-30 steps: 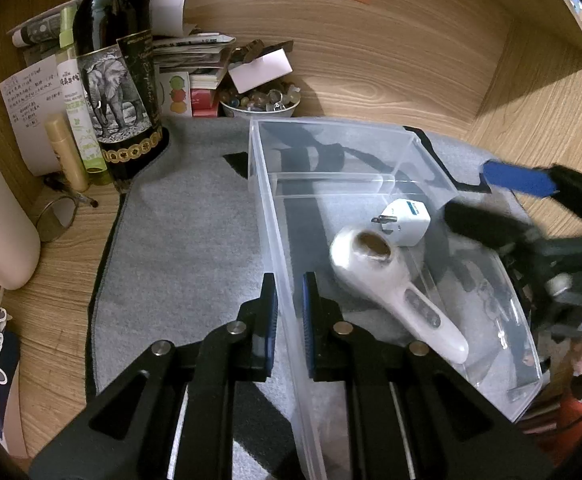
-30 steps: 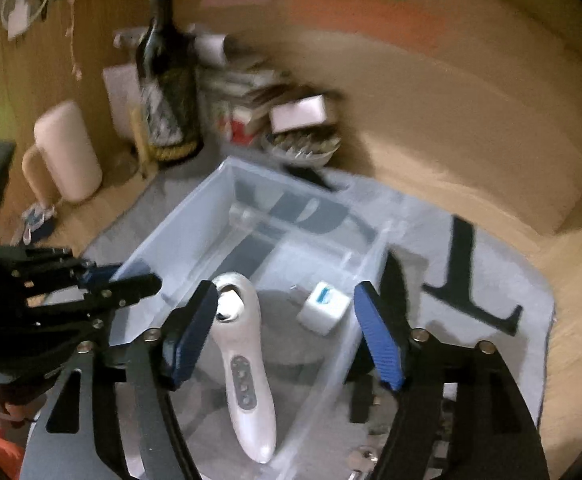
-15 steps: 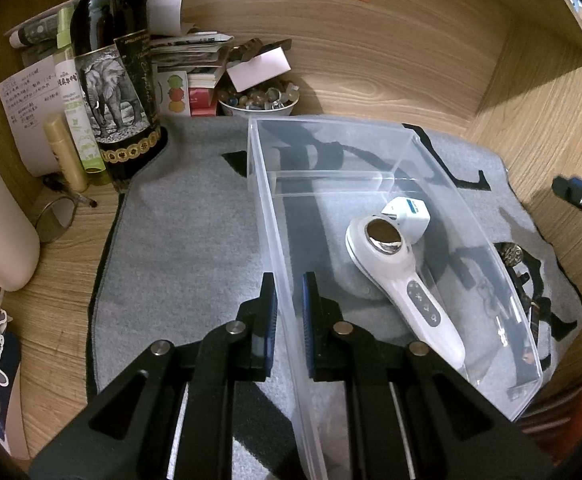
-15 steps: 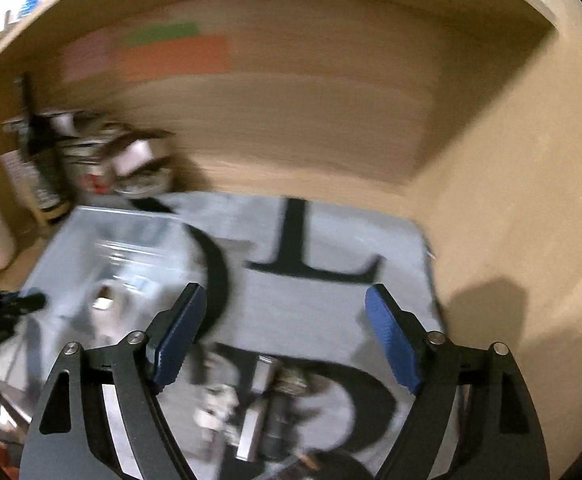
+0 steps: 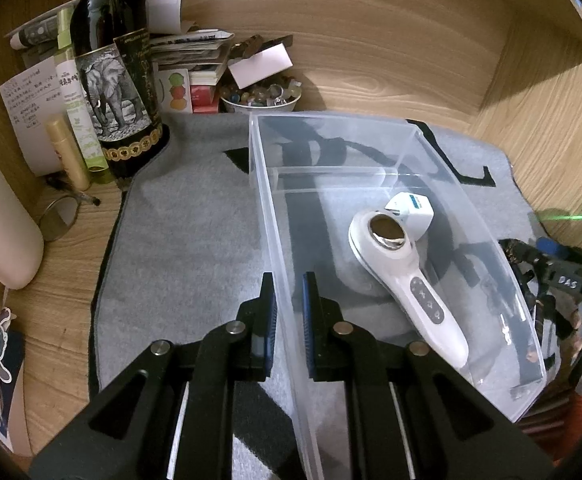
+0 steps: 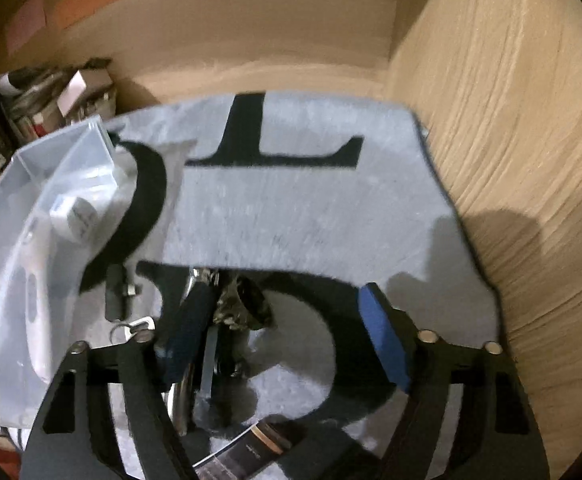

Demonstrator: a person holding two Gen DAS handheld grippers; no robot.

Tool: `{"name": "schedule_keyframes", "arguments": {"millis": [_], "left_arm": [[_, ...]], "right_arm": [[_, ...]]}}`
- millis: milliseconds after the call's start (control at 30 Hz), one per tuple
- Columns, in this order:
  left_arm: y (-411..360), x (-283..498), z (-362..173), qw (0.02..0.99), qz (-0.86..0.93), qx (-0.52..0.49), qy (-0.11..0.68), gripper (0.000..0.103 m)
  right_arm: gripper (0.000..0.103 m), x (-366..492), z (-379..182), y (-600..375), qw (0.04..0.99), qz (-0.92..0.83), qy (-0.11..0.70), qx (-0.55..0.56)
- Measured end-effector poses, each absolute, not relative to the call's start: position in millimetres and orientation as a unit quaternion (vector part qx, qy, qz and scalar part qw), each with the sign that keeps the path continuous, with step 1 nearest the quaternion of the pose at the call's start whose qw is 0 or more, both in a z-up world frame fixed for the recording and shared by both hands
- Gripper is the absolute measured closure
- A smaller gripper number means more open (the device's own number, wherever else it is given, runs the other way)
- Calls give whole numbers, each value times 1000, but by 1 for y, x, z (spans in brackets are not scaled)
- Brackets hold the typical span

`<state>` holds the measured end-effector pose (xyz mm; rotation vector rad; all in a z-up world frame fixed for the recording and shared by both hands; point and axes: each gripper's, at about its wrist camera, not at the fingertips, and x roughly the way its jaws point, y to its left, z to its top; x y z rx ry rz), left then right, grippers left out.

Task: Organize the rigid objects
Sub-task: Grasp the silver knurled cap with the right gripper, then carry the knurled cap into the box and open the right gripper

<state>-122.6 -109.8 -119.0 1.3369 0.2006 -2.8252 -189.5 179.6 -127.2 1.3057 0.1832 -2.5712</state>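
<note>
right under my right hand-held gripper (image 6: 287, 336), whose blue pads stand wide apart and hold nothing, lies a small heap of loose items (image 6: 227, 312) on the grey mat (image 6: 291, 208), just outside the clear bin (image 6: 31, 184). the view is blurred, so i cannot name each piece: something metallic and dark, a small black piece with a ring to its left, a dark cylinder at the bottom edge. i judge the next pick comes from this heap, so i want one piece squarely between the pads, not the tangle, before i close.

my left hand-held gripper (image 5: 289, 316) is clamped on the bin's near wall (image 5: 279, 240), one pad outside and one inside, which should keep the bin from sliding. inside it lie the white handheld device (image 5: 403, 276) and, touching its head on the far side, the white plug adapter (image 5: 411, 210). beyond the divider, the far compartment looks bare. further back on the desk (image 5: 371, 80) stand the wine bottle (image 5: 115, 68) and a bowl of beads (image 5: 261, 94).
</note>
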Motion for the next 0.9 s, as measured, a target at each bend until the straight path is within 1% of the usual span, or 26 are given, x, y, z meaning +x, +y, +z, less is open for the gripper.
{"name": "schedule_keyframes", "arguments": {"millis": [133, 167, 200, 233, 300, 533, 633, 733, 900], "left_arm": [[-110, -122, -119, 4, -902, 427, 65, 92], [-110, -122, -119, 4, -902, 427, 64, 92], [-110, -122, -119, 4, -902, 427, 64, 92], [-110, -122, -119, 5, -902, 427, 64, 93], [-111, -121, -119, 5, -902, 427, 64, 92], [-110, -122, -119, 4, -902, 427, 65, 92], [-110, -122, -119, 5, -902, 427, 65, 92], [-109, -123, -119, 5, -902, 427, 65, 92], [-109, -122, -119, 6, -902, 427, 66, 92]], "right_arm": [[49, -195, -140, 178, 145, -869, 42, 471], [56, -195, -142, 176, 152, -865, 41, 476], [60, -194, -142, 174, 155, -865, 46, 476], [62, -193, -142, 171, 153, -866, 55, 473], [71, -191, -140, 168, 156, -866, 64, 470], [72, -191, -132, 171, 154, -874, 52, 458], [72, -189, -117, 171, 154, -883, 45, 440], [71, -186, -99, 166, 175, -889, 35, 421], [71, -177, -75, 139, 209, -897, 50, 386]]}}
